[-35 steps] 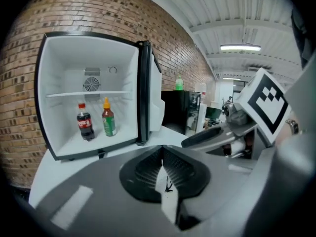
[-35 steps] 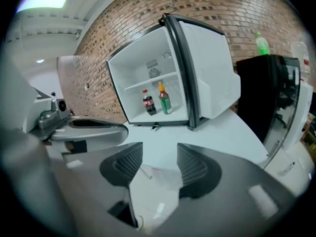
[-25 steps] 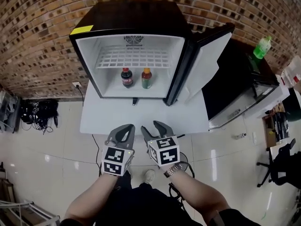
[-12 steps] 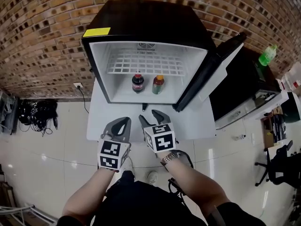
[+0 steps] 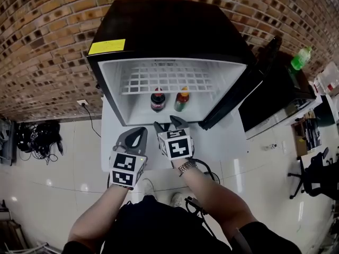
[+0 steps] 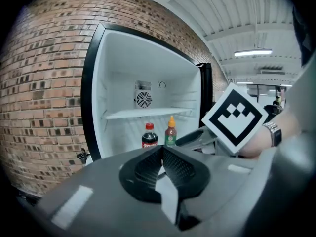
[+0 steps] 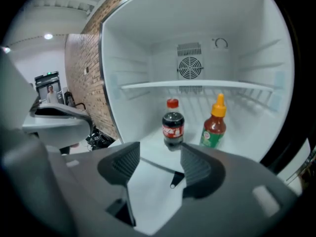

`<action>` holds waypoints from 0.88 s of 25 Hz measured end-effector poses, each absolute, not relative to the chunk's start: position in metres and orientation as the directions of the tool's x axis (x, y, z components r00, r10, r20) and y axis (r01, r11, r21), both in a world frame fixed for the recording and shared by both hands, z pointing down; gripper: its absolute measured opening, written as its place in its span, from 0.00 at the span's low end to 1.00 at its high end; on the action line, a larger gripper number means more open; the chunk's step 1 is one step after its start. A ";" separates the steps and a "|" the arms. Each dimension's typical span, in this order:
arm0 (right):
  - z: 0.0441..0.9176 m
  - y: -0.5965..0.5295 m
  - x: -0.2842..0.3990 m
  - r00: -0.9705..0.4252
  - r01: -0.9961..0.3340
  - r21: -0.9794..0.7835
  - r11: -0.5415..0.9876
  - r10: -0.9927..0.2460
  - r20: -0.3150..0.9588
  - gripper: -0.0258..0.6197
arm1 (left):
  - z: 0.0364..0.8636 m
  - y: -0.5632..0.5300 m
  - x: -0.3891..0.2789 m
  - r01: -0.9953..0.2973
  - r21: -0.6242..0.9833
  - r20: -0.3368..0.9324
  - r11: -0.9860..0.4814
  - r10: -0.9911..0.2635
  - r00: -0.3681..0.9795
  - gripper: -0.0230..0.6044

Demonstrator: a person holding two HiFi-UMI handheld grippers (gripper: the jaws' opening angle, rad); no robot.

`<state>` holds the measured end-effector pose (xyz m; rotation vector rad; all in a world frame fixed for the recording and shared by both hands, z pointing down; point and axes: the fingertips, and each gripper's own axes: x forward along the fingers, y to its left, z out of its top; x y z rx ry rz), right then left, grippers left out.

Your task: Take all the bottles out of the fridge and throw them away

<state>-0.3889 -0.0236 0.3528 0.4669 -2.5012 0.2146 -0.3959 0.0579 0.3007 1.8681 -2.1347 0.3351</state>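
Brown brick wall (image 5: 47, 46) runs behind and to the left of the black fridge (image 5: 169, 30), with a tangle of cables (image 5: 37, 134) on the tiled floor at nine o'clock from the grippers. The fridge stands on a white table (image 5: 111, 136); its white interior is wide open at the front, and bare floor space lies either side of the bottles under the wire shelf (image 5: 164, 79).

The left gripper (image 5: 139, 135) hovers over the table's front edge, jaws closed together on nothing. At twelve o'clock from it, on the fridge floor, stands the cola bottle (image 5: 157, 99): dark liquid, red cap, red label, upright. Just beside it at three o'clock is the sauce bottle (image 5: 181, 100), reddish with an orange nozzle cap and a green label.

The right gripper (image 5: 168, 125) sits at the fridge's threshold; its jaws have just been opening and stand apart, with nothing between them and the cola bottle straight ahead of the gap. The door (image 5: 238, 94) hangs open at two o'clock. A green bottle (image 5: 300, 57) stands well apart on a black cabinet (image 5: 275, 83).
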 end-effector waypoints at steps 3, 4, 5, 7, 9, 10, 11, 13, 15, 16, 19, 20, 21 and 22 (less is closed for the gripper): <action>0.361 -0.036 -0.406 -0.757 -0.397 -0.046 0.917 -0.299 0.581 0.47 | 0.305 0.046 -0.410 -0.993 0.009 0.374 0.119 -0.921 -0.107 0.04; 0.364 -0.040 -0.411 -0.752 -0.404 -0.045 0.914 -0.304 0.584 0.47 | 0.306 0.043 -0.415 -0.993 0.009 0.378 0.115 -0.920 -0.103 0.04; 0.366 -0.044 -0.415 -0.748 -0.410 -0.043 0.911 -0.309 0.587 0.47 | 0.307 0.040 -0.419 -0.994 0.009 0.382 0.112 -0.919 -0.100 0.04; 0.371 -0.051 -0.424 -0.739 -0.419 -0.037 0.907 -0.316 0.595 0.50 | 0.309 0.036 -0.426 -0.994 0.008 0.389 0.106 -0.917 -0.094 0.04; 0.376 -0.059 -0.432 -0.730 -0.425 -0.031 0.905 -0.323 0.602 0.52 | 0.311 0.032 -0.432 -0.995 0.010 0.393 0.100 -0.915 -0.088 0.04; 0.378 -0.062 -0.436 -0.726 -0.428 -0.027 0.903 -0.326 0.605 0.52 | 0.312 0.031 -0.435 -0.995 0.011 0.396 0.097 -0.914 -0.085 0.04; 0.380 -0.066 -0.440 -0.723 -0.431 -0.025 0.902 -0.329 0.607 0.53 | 0.313 0.029 -0.437 -0.996 0.011 0.398 0.094 -0.914 -0.082 0.04; 0.383 -0.072 -0.447 -0.717 -0.435 -0.018 0.900 -0.334 0.612 0.53 | 0.316 0.027 -0.441 -0.996 0.014 0.402 0.088 -0.912 -0.075 0.04; 0.386 -0.076 -0.454 -0.713 -0.437 -0.014 0.900 -0.336 0.615 0.53 | 0.319 0.025 -0.445 -0.996 0.017 0.407 0.083 -0.911 -0.069 0.04; 0.386 -0.078 -0.457 -0.713 -0.437 -0.015 0.899 -0.336 0.615 0.53 | 0.320 0.024 -0.446 -0.997 0.019 0.409 0.081 -0.910 -0.066 0.04; 0.390 -0.084 -0.467 -0.708 -0.441 -0.014 0.898 -0.338 0.621 0.53 | 0.322 0.021 -0.451 -0.997 0.018 0.415 0.077 -0.908 -0.063 0.04; 0.392 -0.087 -0.469 -0.705 -0.443 -0.013 0.896 -0.339 0.623 0.53 | 0.323 0.021 -0.453 -0.997 0.016 0.417 0.077 -0.907 -0.063 0.04; 0.393 -0.090 -0.471 -0.702 -0.446 -0.011 0.895 -0.341 0.625 0.53 | 0.323 0.020 -0.455 -0.997 0.015 0.417 0.077 -0.907 -0.064 0.04; 0.395 -0.092 -0.473 -0.699 -0.448 -0.009 0.894 -0.344 0.627 0.53 | 0.323 0.020 -0.457 -0.997 0.014 0.418 0.077 -0.906 -0.065 0.04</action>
